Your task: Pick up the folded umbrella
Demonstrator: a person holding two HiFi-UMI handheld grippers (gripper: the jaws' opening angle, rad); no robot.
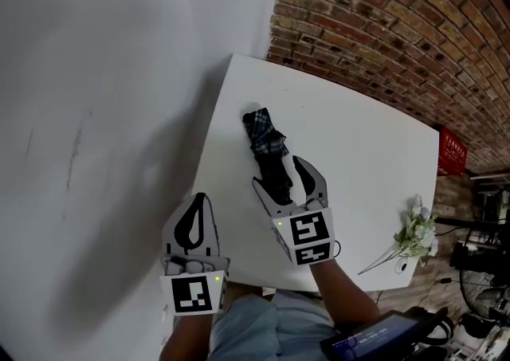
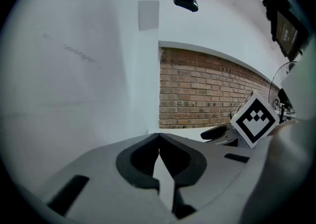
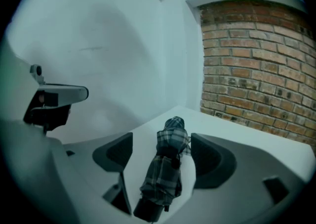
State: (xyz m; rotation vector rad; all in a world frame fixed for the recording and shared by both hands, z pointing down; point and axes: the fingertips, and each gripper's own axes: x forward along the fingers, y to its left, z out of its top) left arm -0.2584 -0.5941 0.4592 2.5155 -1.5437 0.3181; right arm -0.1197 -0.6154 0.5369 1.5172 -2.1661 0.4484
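Jaws of the right gripper (image 3: 162, 145) are spread wide and straddle the folded plaid umbrella (image 3: 165, 168), which lies on the white worktop (image 1: 358, 152); no pad is seen pressing on it. Closure is best made squarely across the bundle's mid-length before any lift. Jaws of the left gripper (image 2: 159, 139) are held together, with nothing between.

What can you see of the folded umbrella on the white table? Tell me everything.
The folded umbrella is dark plaid fabric, bunched and wrapped, with a black end cap nearest the right gripper. It lies flat on the white table, pointing away from the person, between that gripper's open fingers, which straddle it without pressing.
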